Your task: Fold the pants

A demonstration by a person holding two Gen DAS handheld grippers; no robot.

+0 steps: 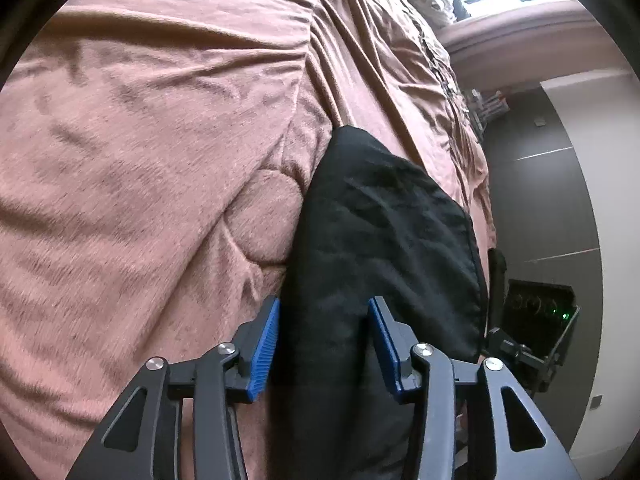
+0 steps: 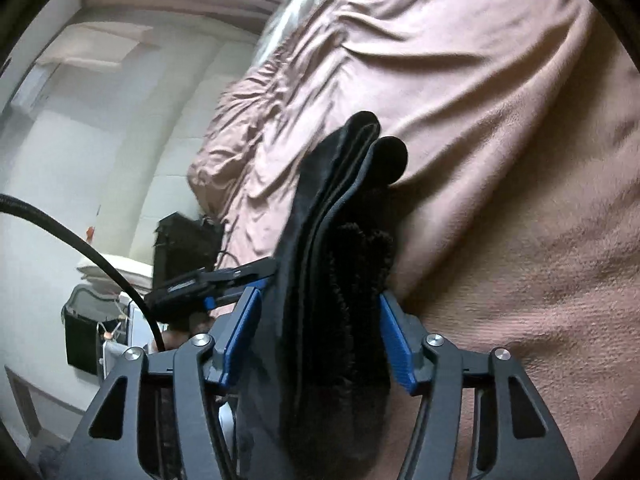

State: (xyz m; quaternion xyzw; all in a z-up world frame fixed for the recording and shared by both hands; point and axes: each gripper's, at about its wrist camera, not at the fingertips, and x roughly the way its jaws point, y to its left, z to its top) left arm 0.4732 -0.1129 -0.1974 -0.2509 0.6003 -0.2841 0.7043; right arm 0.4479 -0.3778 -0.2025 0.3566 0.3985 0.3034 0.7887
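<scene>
pants (image 1: 384,248): black cloth, matt, slightly napped; in the right wrist view (image 2: 340,280) stacked layers with a fuzzy, pile-like edge
bed cover (image 1: 140,160): pink-brown cloth, short plush nap, soft sheen, creased; quilted stitching near the pants
left hand-held gripper (image 1: 323,340): matt black plastic arms, smooth; blue ribbed pads (image 1: 264,344), rubbery look; bare metal pivot screws, shiny
right hand-held gripper (image 2: 320,340): same build, matt black plastic, blue ribbed pads (image 2: 396,348), shiny metal screws
cable (image 2: 100,256): black, braided-looking sheath, matt
wall (image 2: 80,160): pale, smooth, matt finish
</scene>
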